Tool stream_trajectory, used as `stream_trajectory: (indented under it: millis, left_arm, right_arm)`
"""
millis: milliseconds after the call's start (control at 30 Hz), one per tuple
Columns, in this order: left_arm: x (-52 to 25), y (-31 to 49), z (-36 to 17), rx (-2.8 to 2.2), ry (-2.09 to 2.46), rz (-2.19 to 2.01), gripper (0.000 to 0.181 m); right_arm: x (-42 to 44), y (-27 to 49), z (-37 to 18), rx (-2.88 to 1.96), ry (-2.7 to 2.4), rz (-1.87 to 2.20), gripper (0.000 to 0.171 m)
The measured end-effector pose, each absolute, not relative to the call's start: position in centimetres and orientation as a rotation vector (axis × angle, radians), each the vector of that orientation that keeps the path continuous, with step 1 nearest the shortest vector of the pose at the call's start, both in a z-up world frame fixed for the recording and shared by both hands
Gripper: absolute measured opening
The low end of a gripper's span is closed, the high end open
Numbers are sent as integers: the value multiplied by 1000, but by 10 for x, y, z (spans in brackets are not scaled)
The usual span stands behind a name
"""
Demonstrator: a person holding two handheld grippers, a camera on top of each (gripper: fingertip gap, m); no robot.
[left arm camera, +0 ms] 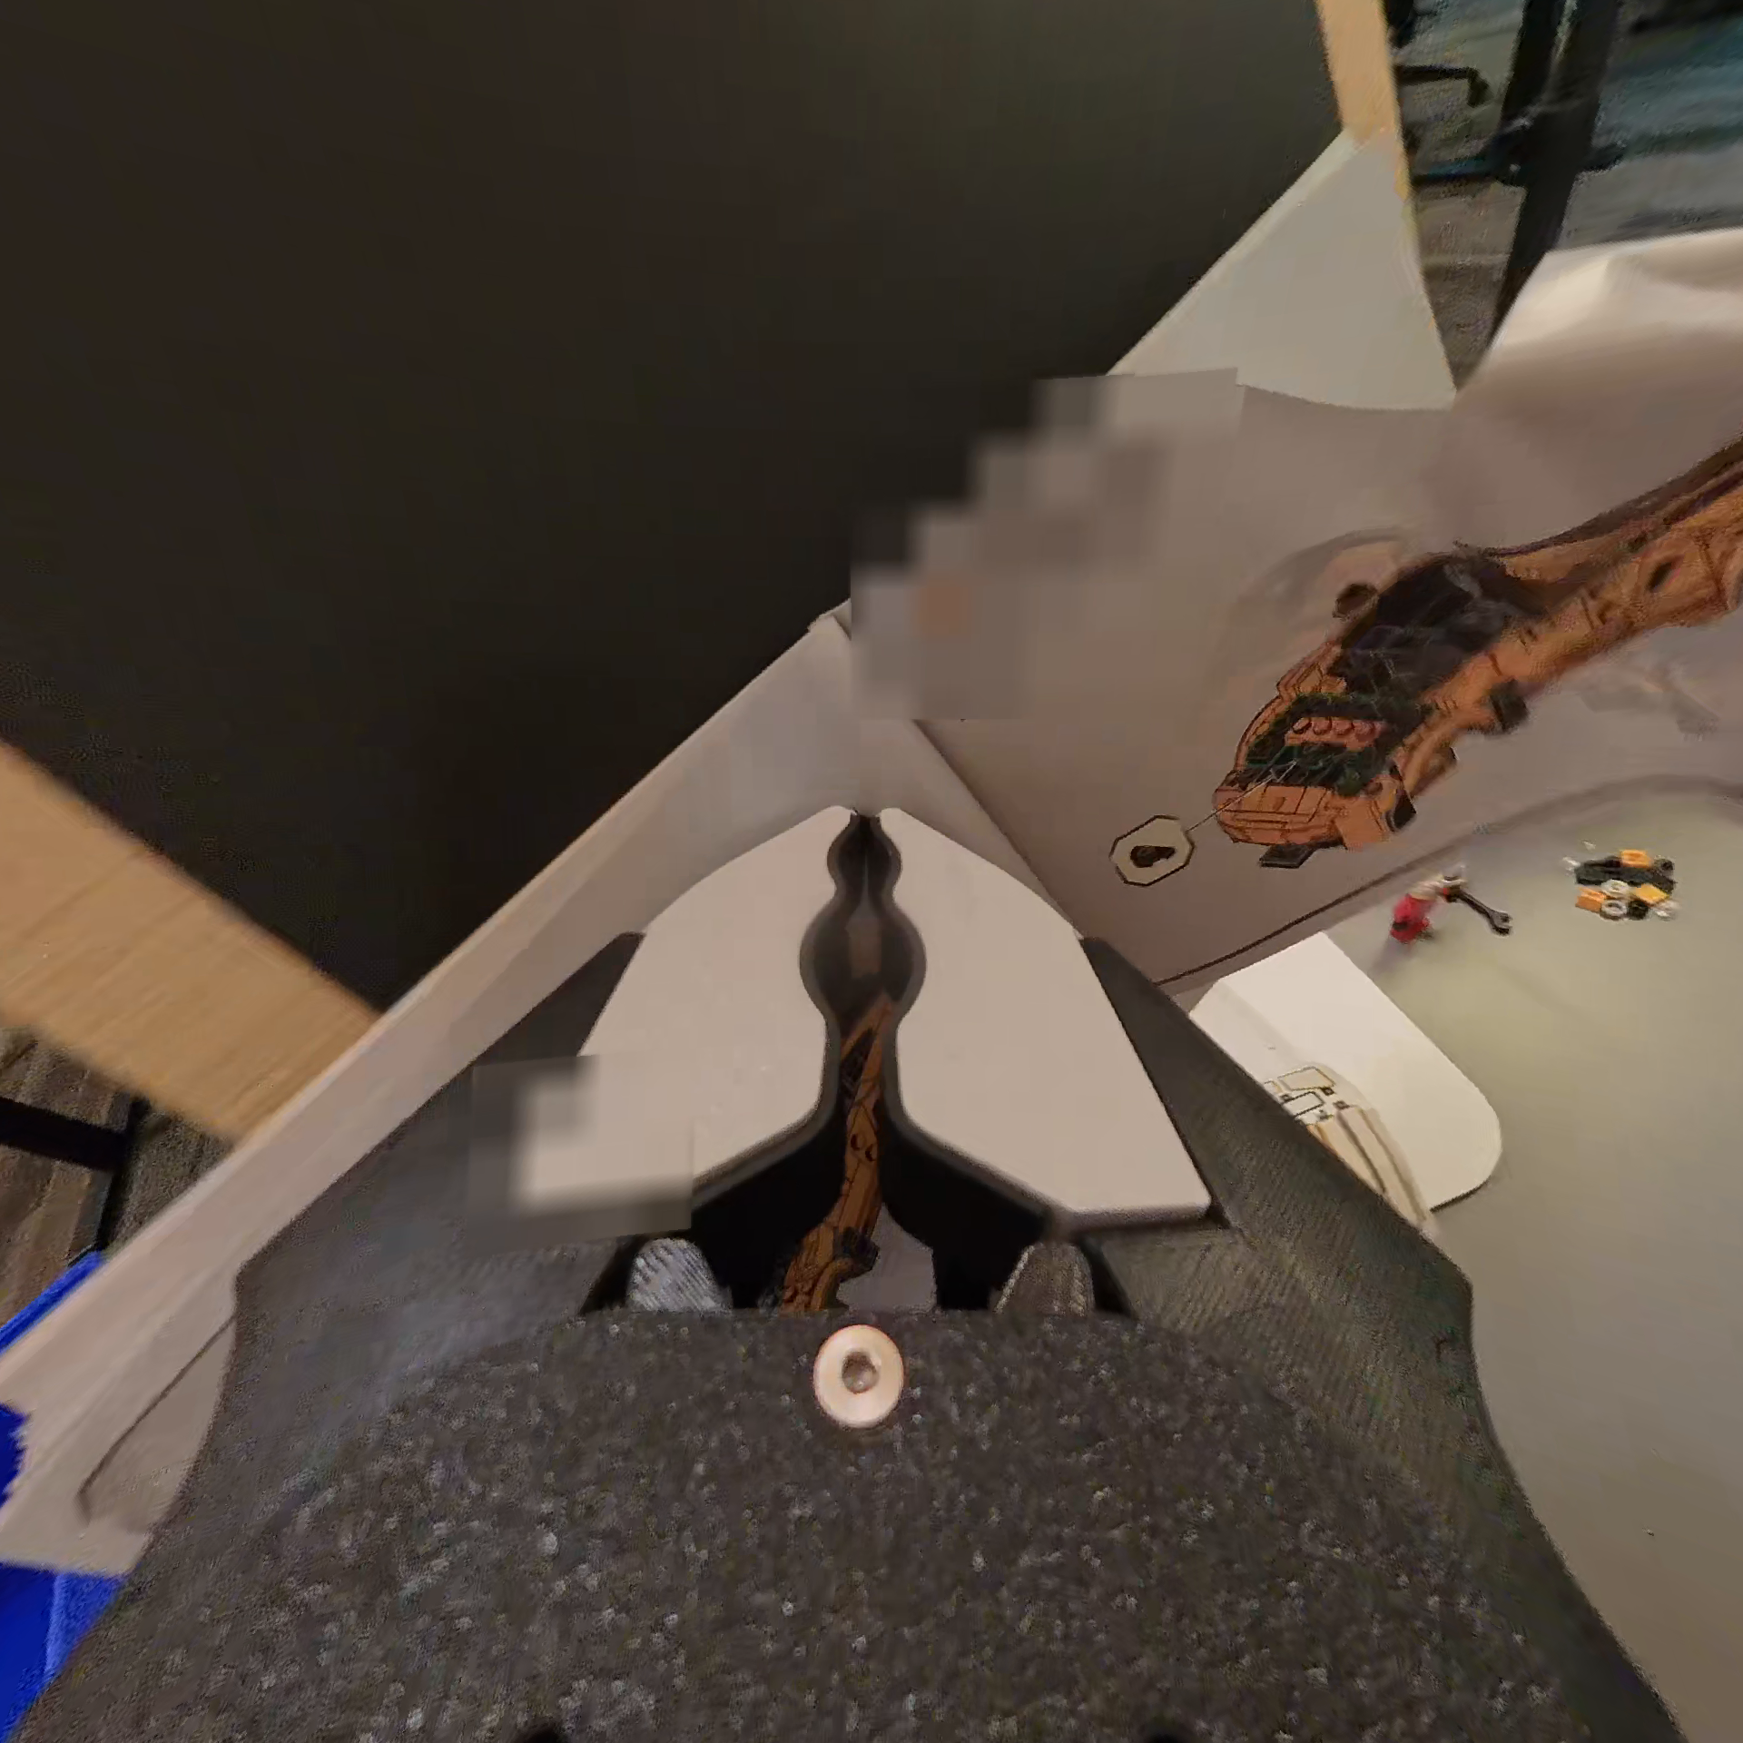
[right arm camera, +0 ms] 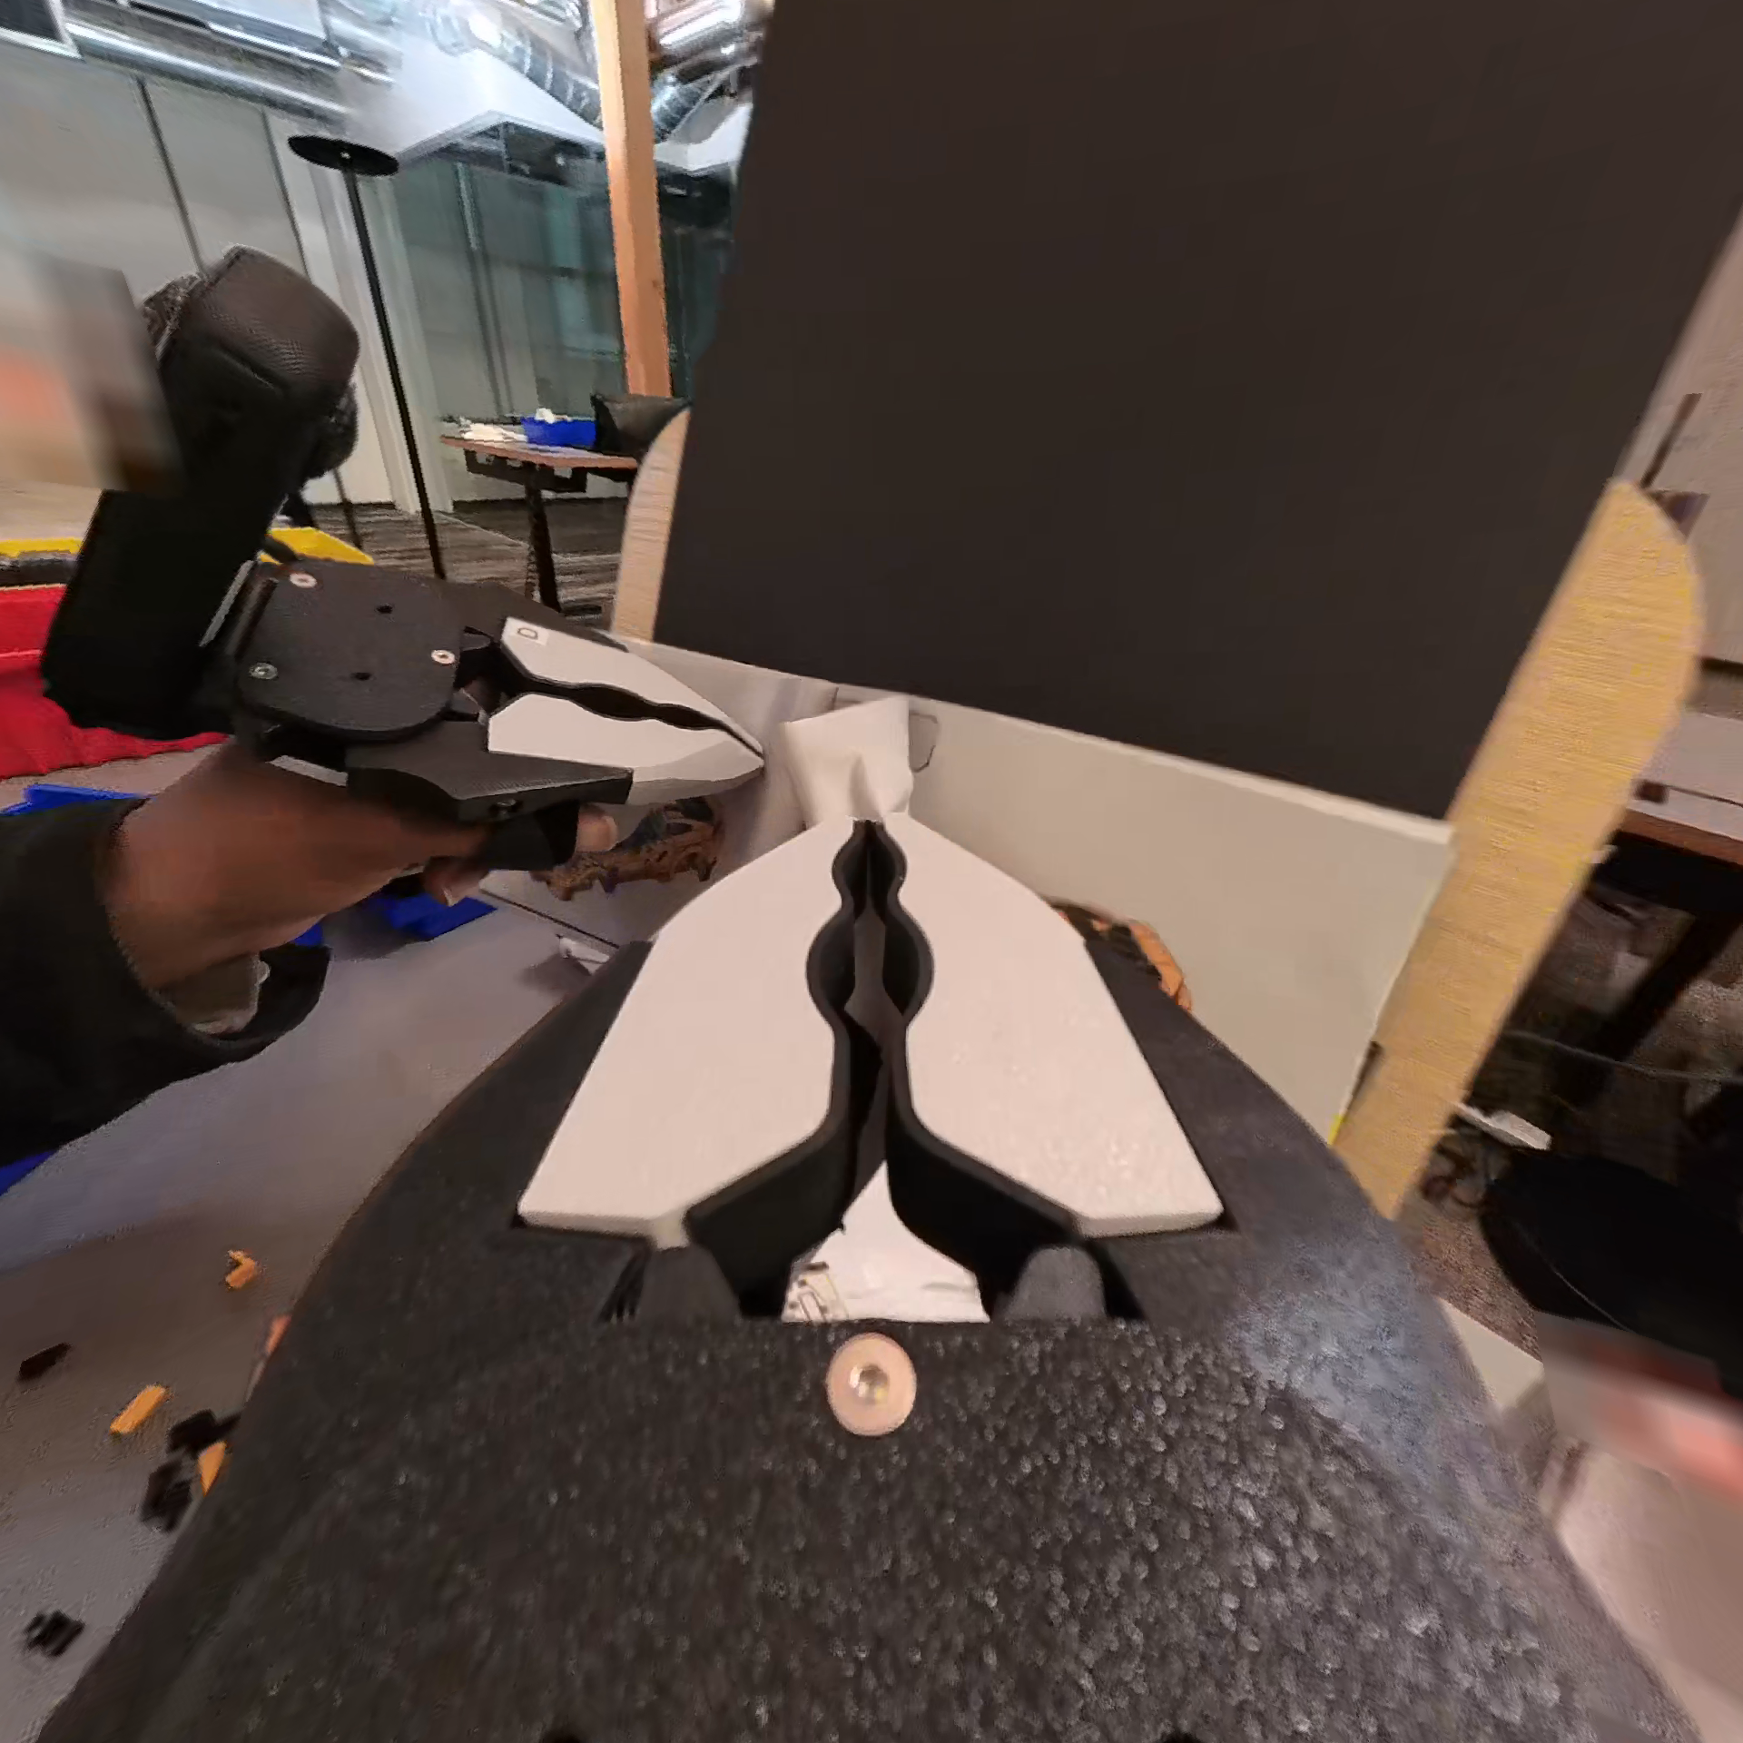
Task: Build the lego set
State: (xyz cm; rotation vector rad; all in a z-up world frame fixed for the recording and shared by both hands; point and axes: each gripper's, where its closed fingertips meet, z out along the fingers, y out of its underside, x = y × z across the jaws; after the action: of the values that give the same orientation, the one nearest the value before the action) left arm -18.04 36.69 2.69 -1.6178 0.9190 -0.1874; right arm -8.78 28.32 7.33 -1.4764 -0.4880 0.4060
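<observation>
Instruction sheet (left arm camera: 1320, 604), white with an orange-and-black model drawing, pinched by closed left gripper (left arm camera: 866, 830) and closed right gripper (right arm camera: 872, 835) above grey counter (left arm camera: 1556, 1085)

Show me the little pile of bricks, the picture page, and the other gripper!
Brick pile (left arm camera: 1624, 885): left wrist view, middle of the black and orange heap.
Page (left arm camera: 1085, 783): left wrist view, bare white part beside the drawing.
Left gripper (right arm camera: 755, 750): right wrist view, at its closed white tips.

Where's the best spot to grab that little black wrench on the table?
Likely its thin middle shaft, from straight above: the wrench lies flat on the grey table, beside the red figure, so fingers should straddle the shaft crosswise.
</observation>
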Motion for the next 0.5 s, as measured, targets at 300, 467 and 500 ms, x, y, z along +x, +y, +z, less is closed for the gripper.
stream_trajectory:
  millis: [300, 467, 500]
  left_arm:
    - [-140, 355, 28, -1554, 983, -232, 3]
    - [-155, 315, 31, -1574, 936, -510, 10]
    - [-155, 305, 32, -1586, 922, -636, 11]
  right_arm:
    - [-57, 277, 63, -1486, -496, 323, 0]
    - [-102, 270, 65, -1462, -646, 351, 0]
    - [-115, 269, 64, -1452, -688, 348, 0]
